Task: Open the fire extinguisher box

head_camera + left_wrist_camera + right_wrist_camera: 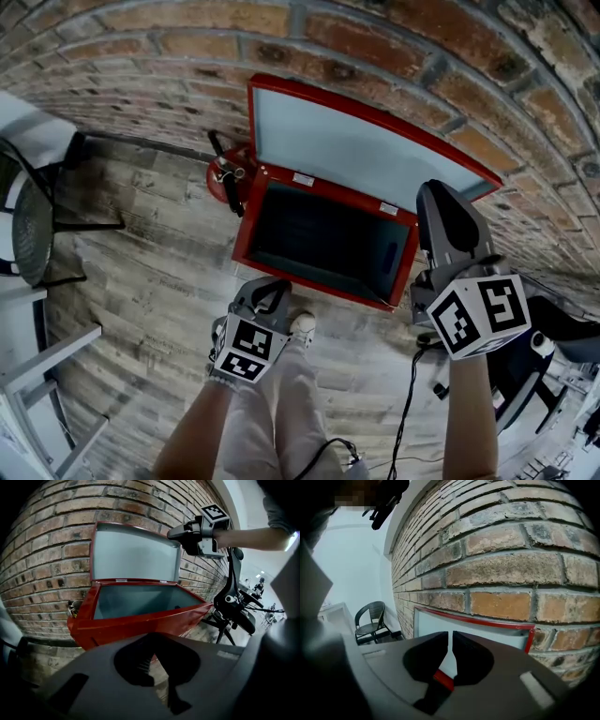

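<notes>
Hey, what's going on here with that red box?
A person with tongs in each hand has the red fire extinguisher box open, its lid leaning against the brick wall. The right tongs sit nearly closed at the lid's corner; whether they pinch it is unclear. The left tongs hang shut and empty.

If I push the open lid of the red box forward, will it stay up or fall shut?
The lid stands about upright close to the brick wall, so it probably stays until tipped forward. Joined to the box along its rear edge, it would likely swing, not slide, then drop shut.
</notes>
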`<state>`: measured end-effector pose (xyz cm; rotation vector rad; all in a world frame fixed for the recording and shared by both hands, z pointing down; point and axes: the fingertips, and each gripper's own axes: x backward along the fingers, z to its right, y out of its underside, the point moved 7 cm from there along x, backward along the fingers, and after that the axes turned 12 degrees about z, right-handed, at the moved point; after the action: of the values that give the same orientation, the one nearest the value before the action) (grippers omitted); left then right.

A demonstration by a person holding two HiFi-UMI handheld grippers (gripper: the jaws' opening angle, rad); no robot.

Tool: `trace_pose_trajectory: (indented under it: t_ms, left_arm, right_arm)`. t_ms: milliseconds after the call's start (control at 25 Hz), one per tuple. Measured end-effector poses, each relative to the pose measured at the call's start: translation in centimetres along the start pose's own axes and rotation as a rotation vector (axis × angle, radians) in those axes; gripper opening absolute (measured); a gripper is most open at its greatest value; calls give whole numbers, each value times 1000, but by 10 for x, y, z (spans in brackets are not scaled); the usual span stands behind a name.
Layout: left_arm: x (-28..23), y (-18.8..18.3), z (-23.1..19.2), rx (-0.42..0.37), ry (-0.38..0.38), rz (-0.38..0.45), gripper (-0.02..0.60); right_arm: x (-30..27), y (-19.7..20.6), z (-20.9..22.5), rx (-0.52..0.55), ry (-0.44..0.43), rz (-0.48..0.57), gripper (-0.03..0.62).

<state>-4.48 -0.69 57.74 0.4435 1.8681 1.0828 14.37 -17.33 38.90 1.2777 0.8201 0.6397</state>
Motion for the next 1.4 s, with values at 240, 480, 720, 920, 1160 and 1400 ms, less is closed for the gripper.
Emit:
trace_pose_trajectory:
  t_ms: [240, 480, 720, 920, 1160, 1400]
  left_arm:
    - [0, 0, 0, -3, 4, 4, 2]
    - [2, 2, 0, -19, 24, 3, 0]
    - [4, 4, 1, -28, 32, 2, 2]
    - [7, 7, 2, -31, 45, 3, 1]
    - [9, 9, 4, -30, 47, 6, 1]
    - [13, 12, 5, -41, 57, 8, 1]
  right_arm:
    - [3, 30, -21, -27, -84, -99, 6]
    - [7, 68, -46, -53, -194, -273, 8]
    - [12, 101, -67, -39, -282, -379, 15]
    - [18, 129, -83, -38, -351, -479, 76]
    - [28, 151, -104, -70, -497, -563, 131]
    - [36, 166, -121, -58, -663, -662, 140]
